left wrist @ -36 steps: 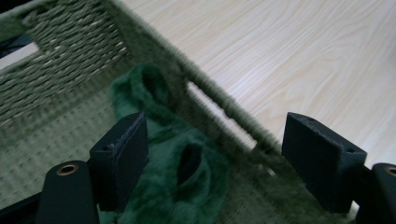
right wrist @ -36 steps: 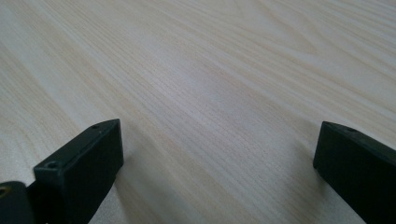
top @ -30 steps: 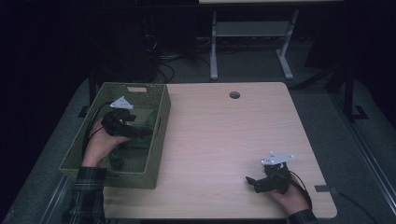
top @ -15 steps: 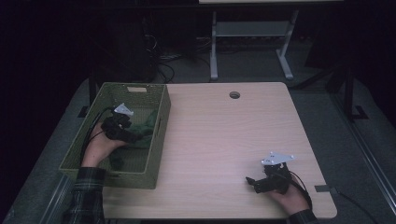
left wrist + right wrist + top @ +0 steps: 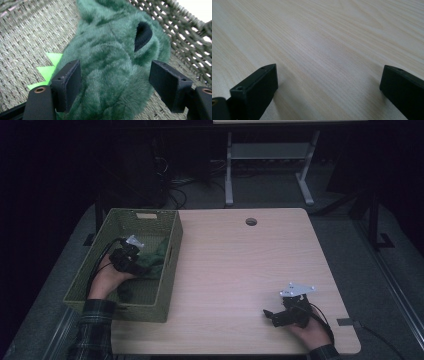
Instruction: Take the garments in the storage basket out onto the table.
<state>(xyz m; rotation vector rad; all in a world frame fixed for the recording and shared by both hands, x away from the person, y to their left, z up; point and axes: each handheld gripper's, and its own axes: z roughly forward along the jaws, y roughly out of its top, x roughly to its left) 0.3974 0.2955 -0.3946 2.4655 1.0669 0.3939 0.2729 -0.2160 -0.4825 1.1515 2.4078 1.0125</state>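
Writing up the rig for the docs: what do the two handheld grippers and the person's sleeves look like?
Both grippers are black. The left gripper and the right gripper each carry a pale grey three-cornered plate on top and trail a black cable. The jaws end in flat rectangular black pads with small screw holes; brass-coloured inserts sit at the jaw bases. The sleeves are a dark plaid shirt.

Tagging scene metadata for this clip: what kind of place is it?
Probably a lab or office workspace set up for recording, not a home. A bare light wooden table with a round cable hole stands on grey carpet, a white metal desk frame behind it and loose black cables on the floor.
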